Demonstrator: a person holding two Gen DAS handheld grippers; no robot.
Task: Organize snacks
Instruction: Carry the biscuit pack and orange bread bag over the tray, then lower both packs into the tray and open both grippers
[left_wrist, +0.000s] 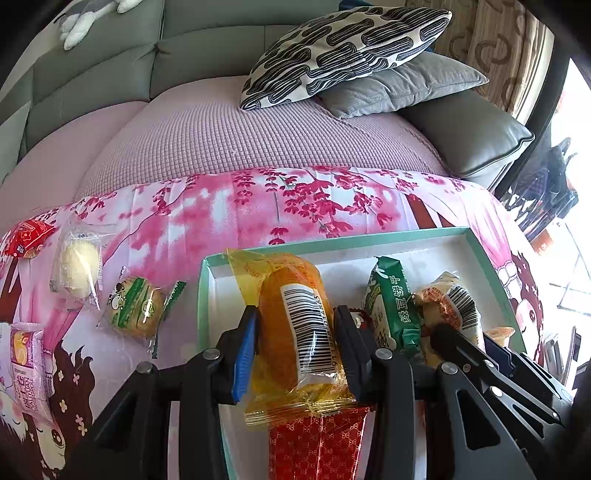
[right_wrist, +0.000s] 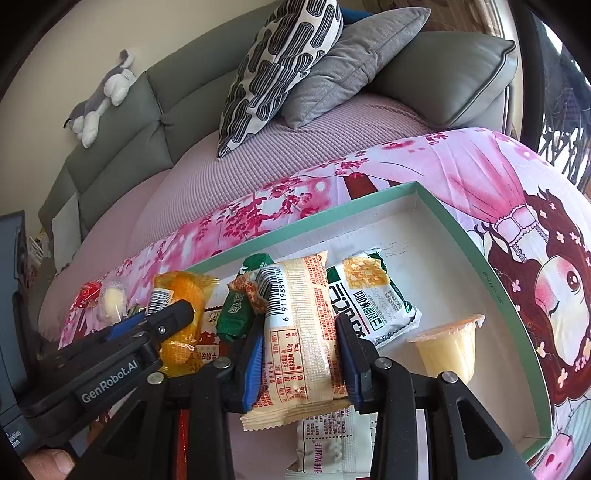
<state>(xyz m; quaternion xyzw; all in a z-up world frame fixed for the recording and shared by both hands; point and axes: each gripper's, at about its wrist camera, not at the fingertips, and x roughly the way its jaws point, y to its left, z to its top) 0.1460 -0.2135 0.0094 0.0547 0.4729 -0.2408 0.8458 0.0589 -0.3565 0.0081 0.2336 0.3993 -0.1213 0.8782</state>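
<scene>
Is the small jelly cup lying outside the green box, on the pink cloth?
No, the jelly cup stands inside the green box, on its white floor beside the packets.

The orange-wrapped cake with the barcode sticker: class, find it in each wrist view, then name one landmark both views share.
Left wrist view: orange-wrapped cake sits low at centre, clamped in the left gripper, over the box.
Right wrist view: same cake at lower left, behind the left gripper.
Shared landmark: the green-rimmed box.

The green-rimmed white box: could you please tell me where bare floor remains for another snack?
The green-rimmed white box has bare floor along its far wall and far corner, beyond the lidded yellow jelly cup. The near-left part is crowded with packets.
</scene>
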